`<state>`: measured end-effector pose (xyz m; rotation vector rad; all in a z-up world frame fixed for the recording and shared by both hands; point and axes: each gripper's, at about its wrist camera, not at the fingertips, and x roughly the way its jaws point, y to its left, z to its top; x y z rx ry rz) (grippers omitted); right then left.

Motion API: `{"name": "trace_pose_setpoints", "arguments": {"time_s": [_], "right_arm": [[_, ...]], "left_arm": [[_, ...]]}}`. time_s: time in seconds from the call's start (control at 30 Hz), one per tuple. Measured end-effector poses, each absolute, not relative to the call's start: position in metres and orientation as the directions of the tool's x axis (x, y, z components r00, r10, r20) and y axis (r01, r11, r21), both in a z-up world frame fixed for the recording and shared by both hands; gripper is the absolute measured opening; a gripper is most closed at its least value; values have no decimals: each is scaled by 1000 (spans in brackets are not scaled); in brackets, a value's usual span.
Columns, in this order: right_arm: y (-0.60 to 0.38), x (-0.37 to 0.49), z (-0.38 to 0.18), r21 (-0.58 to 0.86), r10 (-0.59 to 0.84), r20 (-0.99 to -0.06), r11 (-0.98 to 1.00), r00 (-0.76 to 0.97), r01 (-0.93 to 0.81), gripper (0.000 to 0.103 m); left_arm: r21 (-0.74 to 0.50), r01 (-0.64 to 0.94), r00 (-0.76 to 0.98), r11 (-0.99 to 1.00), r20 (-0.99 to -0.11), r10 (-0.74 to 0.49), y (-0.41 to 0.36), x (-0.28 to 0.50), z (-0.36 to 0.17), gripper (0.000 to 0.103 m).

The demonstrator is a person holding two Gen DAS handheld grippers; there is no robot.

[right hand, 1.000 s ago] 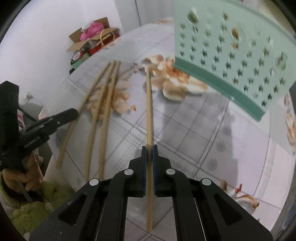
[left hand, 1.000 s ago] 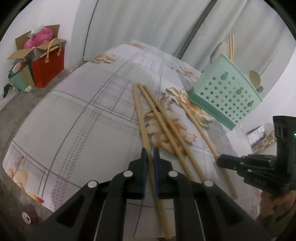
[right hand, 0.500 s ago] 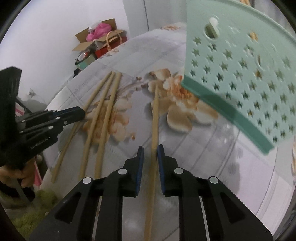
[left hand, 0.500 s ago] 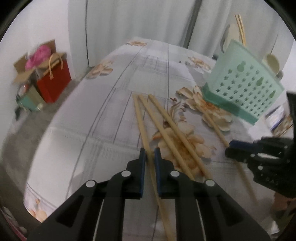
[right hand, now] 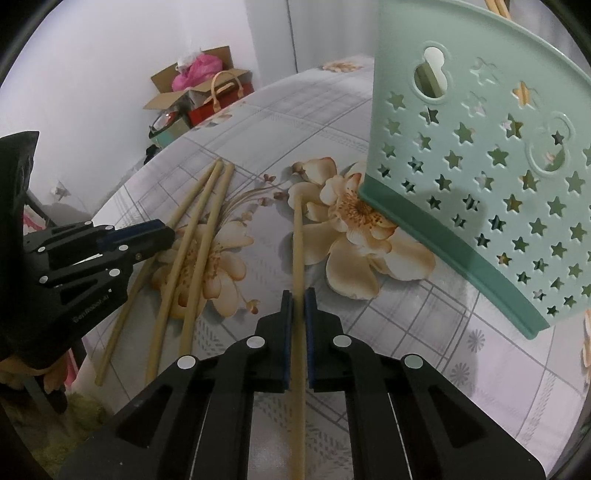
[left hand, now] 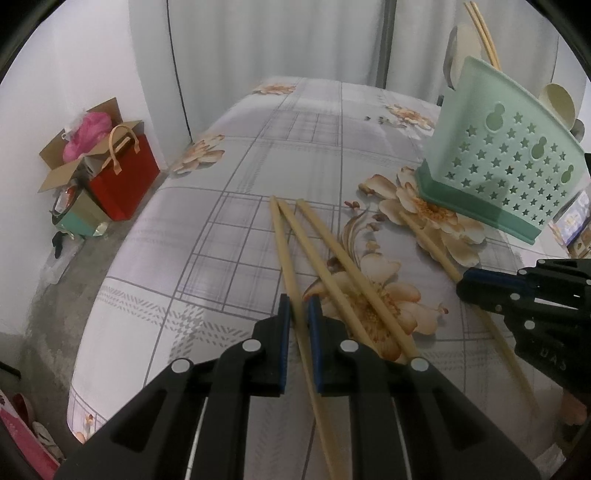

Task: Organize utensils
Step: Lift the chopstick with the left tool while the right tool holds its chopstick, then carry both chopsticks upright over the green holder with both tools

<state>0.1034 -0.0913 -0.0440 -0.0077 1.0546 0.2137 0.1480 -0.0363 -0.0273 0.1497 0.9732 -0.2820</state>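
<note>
On the floral tablecloth [left hand: 221, 258], four loose bamboo chopsticks, all lying flat near the front edge

Between the pads of the left gripper [left hand: 297, 314], set narrow: the leftmost chopstick [left hand: 282, 251], running slantwise through the slot, far tip down on the cloth. Pads close against its sides, no more than a sliver of gap showing. Just right of it, two more chopsticks [left hand: 332, 258], fanned out from nearly touching far tips and lying across an orange flower print, free of either gripper

Further right, apart from those three: the single chopstick [right hand: 297, 240], caught in the right gripper [right hand: 298, 306]. Jaws closing down tight, blue pads pressed to both sides of the stick. Far tip resting on the cloth just short of the holder's base, near end running back under the gripper body

At the right side of the table, the mint-green utensil holder [left hand: 498, 166], upright, star-shaped holes across its curved wall, darker green band around the foot. Inside it already, standing up past the rim: a pair of thin chopsticks [left hand: 484, 33] and pale spoons [left hand: 557, 99]

Both grippers angled downward, side by side, tips near each other but not touching

Beyond the table on the floor: a red bag [left hand: 125, 177] with tan handles and an open cardboard box [left hand: 59, 173], against a white wall
</note>
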Motion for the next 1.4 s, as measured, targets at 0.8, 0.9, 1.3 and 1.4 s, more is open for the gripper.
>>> {"name": "trace_pose_setpoints", "arguments": {"time_s": [0.8, 0.9, 1.3, 1.4], "right_arm": [[-100, 102, -41, 130, 191, -859, 979, 474, -160, 5], [-101, 99, -35, 139, 200, -852, 977, 484, -160, 5], [-133, 70, 47, 170, 234, -709, 972, 666, -160, 5], [-148, 62, 73, 175, 219, -658, 975, 720, -137, 5]], "left_arm": [[-161, 273, 511, 948, -811, -285, -20, 160, -26, 7], [-229, 247, 507, 942, -798, -327, -9, 160, -24, 6], [-369, 279, 623, 886, -632, -460, 9, 137, 29, 6], [-408, 296, 643, 864, -584, -496, 16, 134, 42, 6]]}}
